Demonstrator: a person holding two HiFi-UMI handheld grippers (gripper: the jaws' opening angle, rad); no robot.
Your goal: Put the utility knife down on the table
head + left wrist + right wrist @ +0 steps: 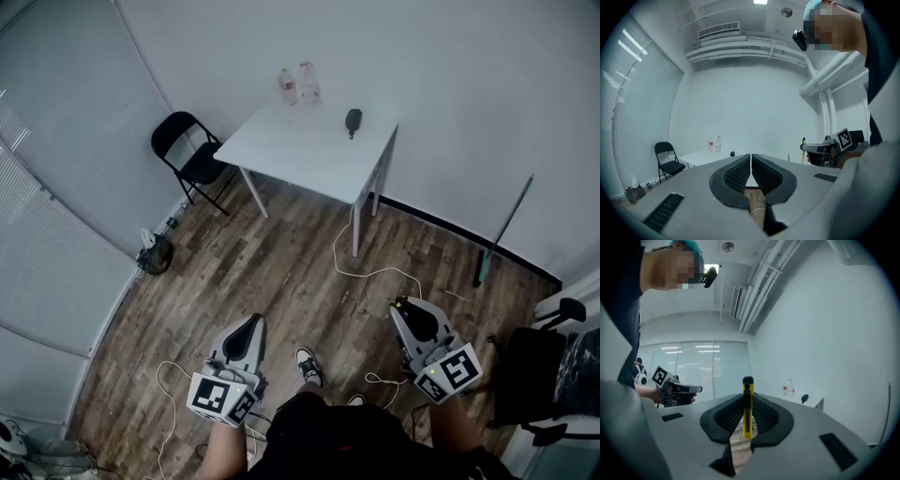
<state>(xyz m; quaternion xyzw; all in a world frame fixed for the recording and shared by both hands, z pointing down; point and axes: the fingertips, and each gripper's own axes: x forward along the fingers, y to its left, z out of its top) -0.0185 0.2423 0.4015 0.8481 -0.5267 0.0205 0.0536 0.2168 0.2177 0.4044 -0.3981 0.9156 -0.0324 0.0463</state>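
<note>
A yellow and black utility knife [747, 406] stands upright between the jaws of my right gripper [748, 404], which is shut on it. In the head view that right gripper [405, 307] hangs over the wooden floor at the lower right, and the knife shows only as a small yellow speck at its tip. My left gripper [751, 164] has its jaws pressed together with nothing between them; in the head view this left gripper [253, 322] is at the lower left. The white table [281, 150] stands far ahead against the wall.
On the table are two clear bottles [298, 86] and a small dark object [352, 121]. A black folding chair [192, 157] stands left of it. White cables [361, 267] trail over the floor. A green-handled tool [502, 232] leans on the right wall, near an office chair [553, 375].
</note>
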